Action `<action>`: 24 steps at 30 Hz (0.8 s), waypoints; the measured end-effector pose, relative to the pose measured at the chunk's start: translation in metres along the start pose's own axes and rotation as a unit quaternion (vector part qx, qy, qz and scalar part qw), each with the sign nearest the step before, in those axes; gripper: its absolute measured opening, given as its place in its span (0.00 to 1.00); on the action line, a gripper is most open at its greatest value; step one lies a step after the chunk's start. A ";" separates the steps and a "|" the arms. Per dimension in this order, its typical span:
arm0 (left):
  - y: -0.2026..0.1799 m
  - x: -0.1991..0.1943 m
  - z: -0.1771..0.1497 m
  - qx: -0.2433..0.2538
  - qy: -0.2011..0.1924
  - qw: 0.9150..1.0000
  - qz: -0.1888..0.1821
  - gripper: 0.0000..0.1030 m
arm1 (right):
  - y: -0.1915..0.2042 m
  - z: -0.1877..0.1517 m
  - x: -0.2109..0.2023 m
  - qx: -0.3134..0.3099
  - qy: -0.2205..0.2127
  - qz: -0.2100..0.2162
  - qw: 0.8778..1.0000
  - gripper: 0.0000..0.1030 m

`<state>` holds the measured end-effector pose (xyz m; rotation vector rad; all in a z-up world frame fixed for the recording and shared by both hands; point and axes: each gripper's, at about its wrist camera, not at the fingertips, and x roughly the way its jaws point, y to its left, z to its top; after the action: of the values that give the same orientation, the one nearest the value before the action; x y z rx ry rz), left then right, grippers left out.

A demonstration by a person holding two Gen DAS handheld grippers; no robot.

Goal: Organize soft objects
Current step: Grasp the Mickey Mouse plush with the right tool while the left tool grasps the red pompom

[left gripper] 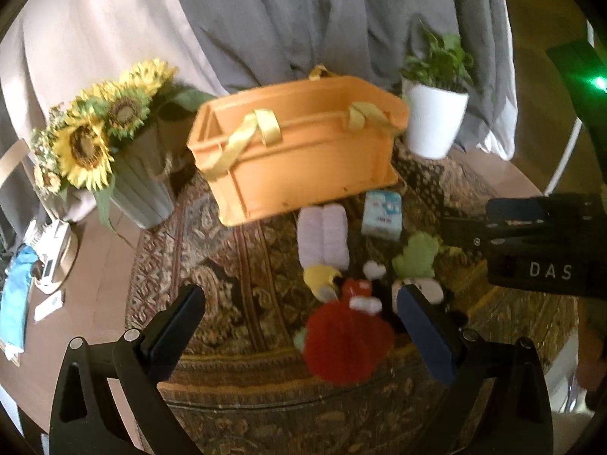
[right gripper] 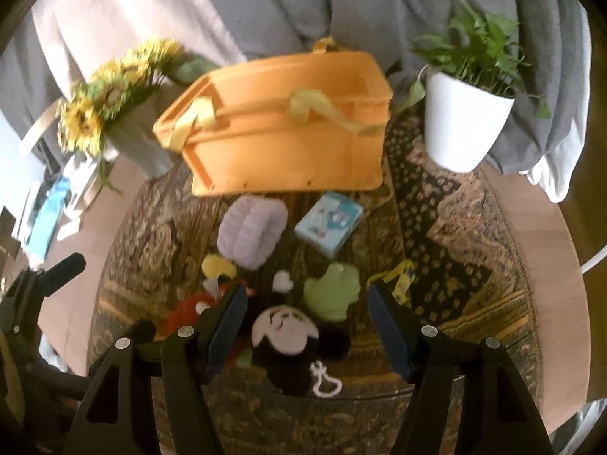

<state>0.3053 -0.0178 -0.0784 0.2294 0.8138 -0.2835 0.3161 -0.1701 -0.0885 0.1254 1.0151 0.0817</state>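
An orange bin (left gripper: 299, 151) (right gripper: 280, 129) with yellow ribbon handles stands at the back of a patterned rug. In front of it lie a lilac fluffy roll (left gripper: 322, 235) (right gripper: 250, 227), a blue tissue pack (left gripper: 382, 215) (right gripper: 328, 223), a green plush (left gripper: 415, 256) (right gripper: 333, 295) and a mouse plush with a red skirt (left gripper: 347, 345) and black-and-pale head (right gripper: 284, 337). My left gripper (left gripper: 299, 311) is open above the red skirt. My right gripper (right gripper: 305, 303) is open above the mouse head. The right gripper's body shows in the left wrist view (left gripper: 546, 242).
A sunflower pot (left gripper: 91, 151) (right gripper: 114, 91) stands left of the bin, a white plant pot (left gripper: 434, 121) (right gripper: 464, 117) to its right. Grey curtains hang behind. A small yellow keychain (right gripper: 398, 278) lies on the rug (left gripper: 235, 265). Papers and boxes (left gripper: 34, 265) lie far left.
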 end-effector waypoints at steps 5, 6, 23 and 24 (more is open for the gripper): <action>-0.003 0.005 -0.019 0.017 0.013 1.000 -0.010 1.00 | 0.007 -0.012 0.014 -0.018 0.037 0.002 0.999 0.65; -0.004 0.007 -0.022 0.021 0.015 1.000 -0.010 1.00 | 0.007 -0.015 0.017 -0.022 0.046 0.004 0.999 0.65; -0.016 0.049 -0.065 0.047 0.028 0.997 -0.057 0.94 | 0.016 -0.037 0.069 -0.086 0.146 0.008 0.985 0.65; -0.017 0.051 -0.066 0.046 0.029 0.997 -0.058 0.93 | 0.016 -0.037 0.072 -0.087 0.149 0.009 0.985 0.65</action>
<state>0.2883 -0.0213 -0.1615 0.2778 0.8750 -0.4250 0.3221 -0.1425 -0.1662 -0.0382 1.3012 0.2098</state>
